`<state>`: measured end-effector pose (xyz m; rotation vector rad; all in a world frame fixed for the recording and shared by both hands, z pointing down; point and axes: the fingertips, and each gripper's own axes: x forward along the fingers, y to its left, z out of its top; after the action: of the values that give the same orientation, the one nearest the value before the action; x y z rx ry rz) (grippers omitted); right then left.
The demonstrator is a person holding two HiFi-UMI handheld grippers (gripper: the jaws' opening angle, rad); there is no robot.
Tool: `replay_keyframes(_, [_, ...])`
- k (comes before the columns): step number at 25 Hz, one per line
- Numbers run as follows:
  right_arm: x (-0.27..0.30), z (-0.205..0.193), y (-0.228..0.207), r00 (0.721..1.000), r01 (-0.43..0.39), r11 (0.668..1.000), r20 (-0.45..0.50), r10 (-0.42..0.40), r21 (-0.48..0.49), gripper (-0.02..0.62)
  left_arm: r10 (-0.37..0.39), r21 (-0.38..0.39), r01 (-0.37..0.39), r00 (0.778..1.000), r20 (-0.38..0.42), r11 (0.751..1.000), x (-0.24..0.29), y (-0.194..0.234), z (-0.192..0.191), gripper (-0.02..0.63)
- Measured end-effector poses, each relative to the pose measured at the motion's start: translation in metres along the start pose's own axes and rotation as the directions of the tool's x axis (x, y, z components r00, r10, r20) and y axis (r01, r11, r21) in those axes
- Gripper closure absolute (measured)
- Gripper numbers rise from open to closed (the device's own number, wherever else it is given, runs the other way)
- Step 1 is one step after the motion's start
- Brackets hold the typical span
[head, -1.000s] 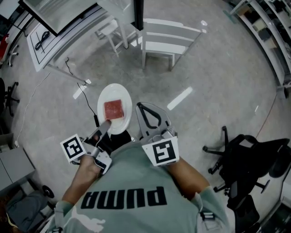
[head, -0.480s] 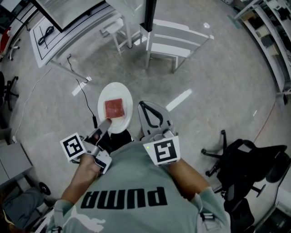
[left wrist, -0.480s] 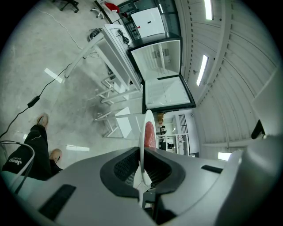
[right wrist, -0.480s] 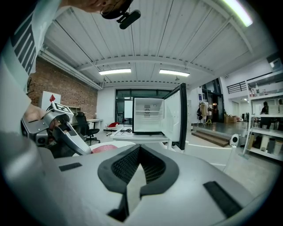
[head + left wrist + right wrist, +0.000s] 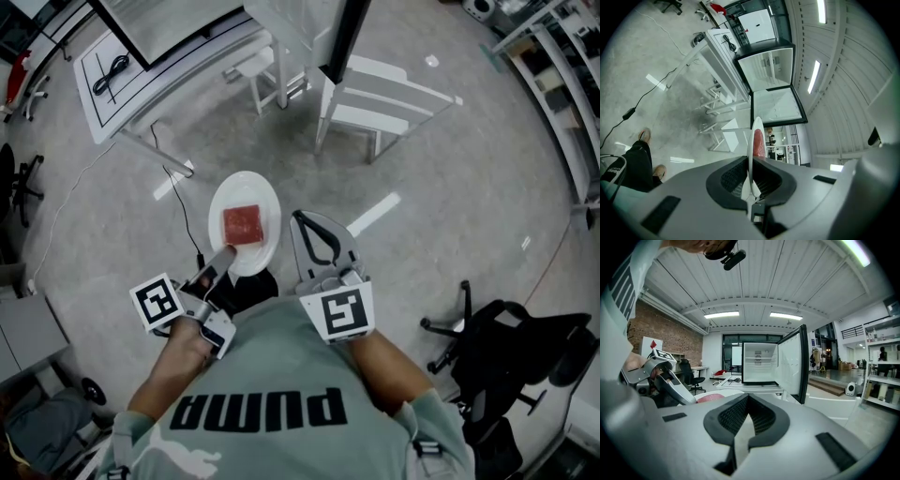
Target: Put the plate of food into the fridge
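Note:
A white plate (image 5: pixel 245 225) with a red square of food (image 5: pixel 242 224) is held level over the floor. My left gripper (image 5: pixel 221 260) is shut on its near rim. In the left gripper view the plate (image 5: pixel 753 140) shows edge-on between the pads, with the food (image 5: pixel 759 139) on its right face. My right gripper (image 5: pixel 317 246) hangs beside the plate, shut and with nothing in it; its tips meet in the right gripper view (image 5: pixel 747 398). The fridge (image 5: pixel 759 363) stands ahead on a white table (image 5: pixel 754 391) with its door (image 5: pixel 799 363) swung open. It also shows in the left gripper view, fridge (image 5: pixel 771 86).
A white table (image 5: pixel 159 52) with a black cable on it lies ahead at the left. A white chair (image 5: pixel 389 94) stands ahead at the right. A black office chair (image 5: pixel 506 342) is at my right, shelves (image 5: pixel 562 66) further right. A cord (image 5: pixel 173 192) trails on the floor.
The table, chair and fridge door edge have slid nearer and rightward in the head view. Both grippers keep their pose, and the plate stays gripped.

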<state>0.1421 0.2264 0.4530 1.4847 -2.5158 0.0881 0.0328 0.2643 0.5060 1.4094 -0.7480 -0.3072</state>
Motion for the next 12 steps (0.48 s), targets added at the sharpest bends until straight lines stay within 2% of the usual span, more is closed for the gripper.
replay_keyframes(12, [0.084, 0.040, 0.039, 1.000, -0.007, 1.000, 0.027, 0.008, -0.028, 0.591, -0.038, 0.023, 0.037, 0.998, 0.048, 0.999, -0.028, 0.001, 0.101, 0.578])
